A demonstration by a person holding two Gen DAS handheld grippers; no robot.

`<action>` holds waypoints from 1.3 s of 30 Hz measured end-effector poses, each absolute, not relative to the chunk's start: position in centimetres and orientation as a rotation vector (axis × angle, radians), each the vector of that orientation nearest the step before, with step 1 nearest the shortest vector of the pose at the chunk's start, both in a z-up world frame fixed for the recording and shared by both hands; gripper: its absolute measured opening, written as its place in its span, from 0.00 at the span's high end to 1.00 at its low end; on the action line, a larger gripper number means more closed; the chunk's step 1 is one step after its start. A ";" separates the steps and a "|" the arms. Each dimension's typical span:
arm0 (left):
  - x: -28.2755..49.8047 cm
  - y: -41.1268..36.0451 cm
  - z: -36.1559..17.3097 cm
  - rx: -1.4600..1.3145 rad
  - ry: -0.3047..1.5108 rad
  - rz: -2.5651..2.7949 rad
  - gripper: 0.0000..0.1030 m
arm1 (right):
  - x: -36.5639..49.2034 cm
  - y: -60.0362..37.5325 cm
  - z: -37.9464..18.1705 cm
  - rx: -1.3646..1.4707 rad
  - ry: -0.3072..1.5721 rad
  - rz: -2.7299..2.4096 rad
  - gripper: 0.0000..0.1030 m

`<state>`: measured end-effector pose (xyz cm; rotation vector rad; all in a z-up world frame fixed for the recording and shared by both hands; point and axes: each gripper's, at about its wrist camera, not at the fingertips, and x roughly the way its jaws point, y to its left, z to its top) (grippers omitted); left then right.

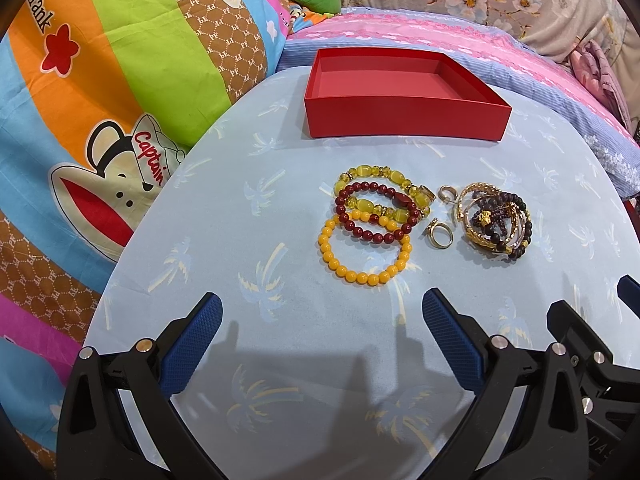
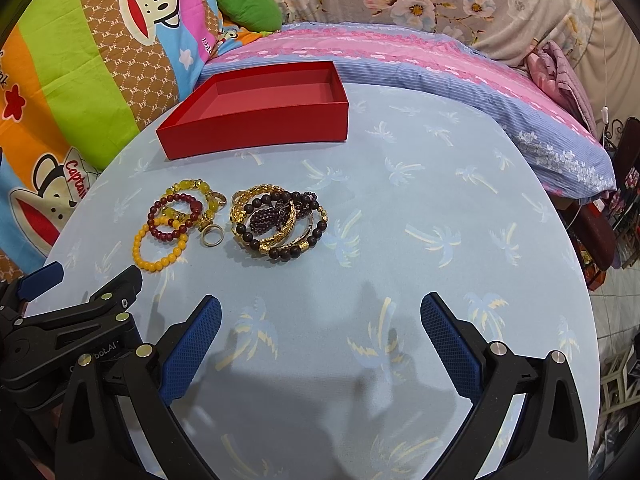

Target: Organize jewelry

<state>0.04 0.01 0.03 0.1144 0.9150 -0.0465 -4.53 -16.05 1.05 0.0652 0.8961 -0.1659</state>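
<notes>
- Across most of both frames, a pale blue palm-print cloth (image 1: 280, 184) covers the table.
- Upper centre of the left view, the red box (image 1: 404, 118) sits open-topped.
- Along the bottom edges, the left gripper (image 1: 322, 320) and right gripper (image 2: 320, 320) hover, jaws wide apart, holding nothing.
- Mid-frame, beaded bracelets (image 1: 368, 224) overlap; right of them, a dark-and-gold bangle pile (image 1: 496, 220).
- Between the two groups, a gold ring (image 1: 440, 234).

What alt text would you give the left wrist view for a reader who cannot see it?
An empty red box sits beyond a cluster of beaded bracelets, gold rings and tangled bangles on a blue palm-print cloth. The left claw is open and holds nothing, short of the jewelry.
</notes>
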 end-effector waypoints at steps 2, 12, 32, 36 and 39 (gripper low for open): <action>0.0 0.0 0.0 0.115 0.915 -0.047 0.07 | -4.5 -16.1 1.0 0.066 0.896 -0.166 0.06; 0.1 0.0 0.0 0.114 0.916 -0.047 0.07 | -4.5 -16.1 1.0 0.066 0.897 -0.165 0.06; -0.2 -0.1 -0.3 0.110 0.920 -0.054 0.07 | -4.5 -16.3 0.8 0.069 0.889 -0.166 0.06; 0.0 -0.2 -0.6 0.102 0.929 -0.057 0.07 | -4.4 -16.3 0.8 0.067 0.893 -0.166 0.06; 0.1 0.0 -0.8 0.093 0.937 -0.058 0.07 | -4.1 -16.1 0.7 0.062 0.896 -0.158 0.06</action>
